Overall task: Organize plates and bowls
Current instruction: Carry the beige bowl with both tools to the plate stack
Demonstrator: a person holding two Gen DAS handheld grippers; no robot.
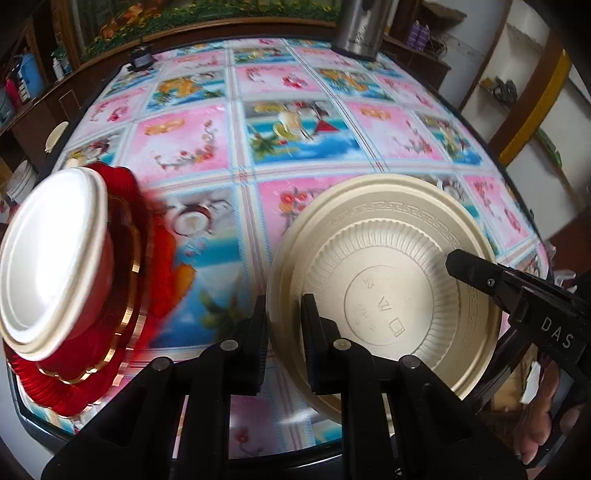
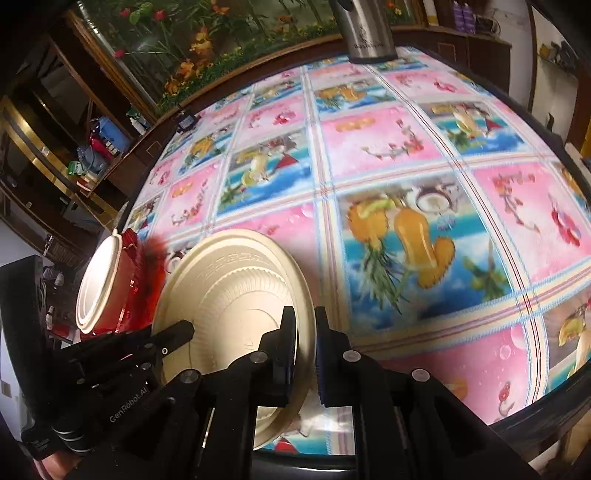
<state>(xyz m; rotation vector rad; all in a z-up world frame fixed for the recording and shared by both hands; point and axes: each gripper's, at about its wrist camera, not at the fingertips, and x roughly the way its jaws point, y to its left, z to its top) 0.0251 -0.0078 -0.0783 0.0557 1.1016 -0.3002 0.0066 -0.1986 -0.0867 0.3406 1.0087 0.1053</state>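
Observation:
A cream plate [image 1: 384, 288] with a ribbed inside and a key-pattern rim sits near the table's front edge. My left gripper [image 1: 283, 301] is shut on its left rim. My right gripper [image 2: 305, 312] is shut on the opposite rim of the same cream plate [image 2: 229, 295]. In the left wrist view the right gripper [image 1: 461, 266] reaches in from the right; in the right wrist view the left gripper [image 2: 181, 330] comes in from the left. To the left, a white bowl [image 1: 55, 258] sits in a stack of red, gold-trimmed plates [image 1: 136, 295]; it also appears as the white bowl [image 2: 99, 284] on the red plates [image 2: 129, 288].
A table [image 1: 295, 192] under a pink and blue picture cloth fills both views. A steel flask [image 1: 358, 29] stands at the far edge, and a small black object [image 1: 140, 59] at the far left. Dark wooden shelves with clutter surround the table.

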